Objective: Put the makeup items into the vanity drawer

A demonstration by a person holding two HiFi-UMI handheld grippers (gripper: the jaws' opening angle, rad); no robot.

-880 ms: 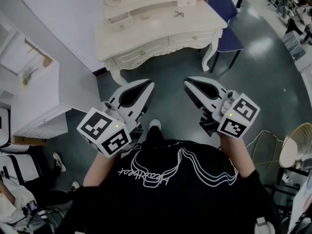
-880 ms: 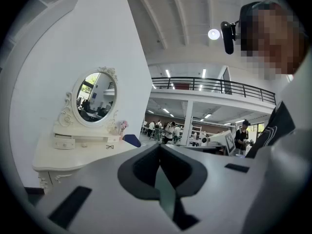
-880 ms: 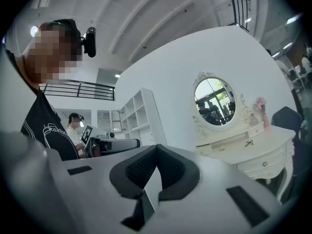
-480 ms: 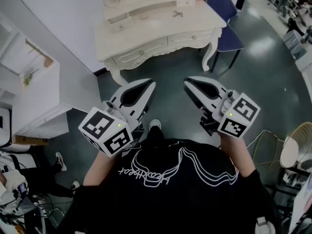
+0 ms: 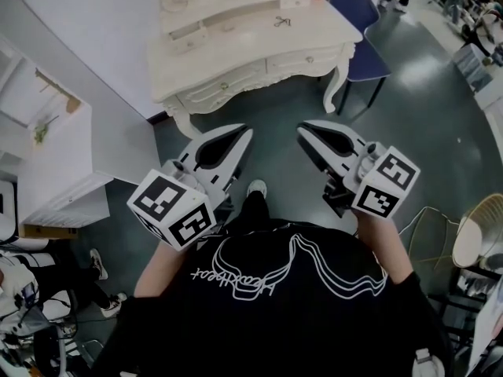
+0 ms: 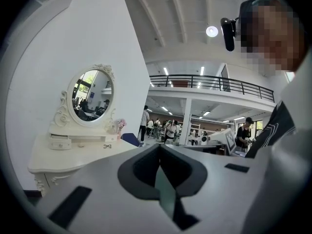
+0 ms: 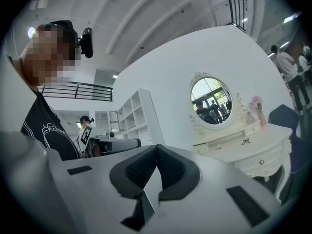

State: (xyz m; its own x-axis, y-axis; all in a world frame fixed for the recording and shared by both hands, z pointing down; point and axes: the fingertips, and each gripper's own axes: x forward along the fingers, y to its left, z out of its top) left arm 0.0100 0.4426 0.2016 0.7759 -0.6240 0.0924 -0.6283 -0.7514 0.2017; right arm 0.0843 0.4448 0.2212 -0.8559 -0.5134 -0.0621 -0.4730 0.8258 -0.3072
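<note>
A: Where do the makeup items [image 5: 280, 22] lie?

B: On the pale counter [image 5: 330, 30] at the top of the head view, under the oval mirror [image 7: 211, 100]. Only one small dark piece shows clearly, and it is too small to name. The drawer [image 5: 306, 60] just below it is closed, its knob facing the person.

A: And the tools?

B: Both are held level in front of the person's chest, well apart from the counter, with bare floor [image 5: 275, 108] between. The left tool [image 5: 245, 132] has its jaws together on nothing. The right tool [image 5: 303, 129] is likewise closed and empty.

A: Which hand is better placed?

B: The counter's long axis runs across the view, right end higher in the picture. The drawer knob lies almost straight ahead of the right tool, so that hand looks nearer. The person probably has to step forward before either tool reaches.
</note>
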